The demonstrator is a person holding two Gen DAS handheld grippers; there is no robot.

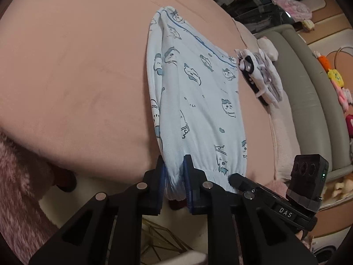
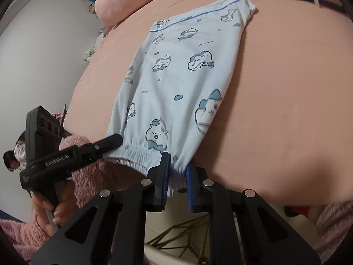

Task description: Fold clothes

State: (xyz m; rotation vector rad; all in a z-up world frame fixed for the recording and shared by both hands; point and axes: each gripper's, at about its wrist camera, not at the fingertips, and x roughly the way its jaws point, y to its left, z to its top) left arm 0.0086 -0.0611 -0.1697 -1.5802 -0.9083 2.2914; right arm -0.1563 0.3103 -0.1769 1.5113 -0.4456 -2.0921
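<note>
The pale-blue cartoon-print cotton shorts [image 1: 198,101] lie flat at the near edge of the pink padded surface [image 1: 77,66]. The left gripper [image 1: 173,172] and right gripper [image 2: 177,167] each clamp the elastic waistband — a shallow pinch could slip, collapsing the fold unevenly.

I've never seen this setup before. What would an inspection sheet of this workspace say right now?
Surface: pink bed sheet, smooth.
Job's things: light blue printed shorts lying flat, elastic waistband at the near edge.
Clutter: folded white garment beyond the shorts; pink pillow.
Grippers: left tool and right tool each pinch the waistband.
Cables: nothing seen.
Surroundings: grey-green bed frame, soft toys, white wall.
</note>
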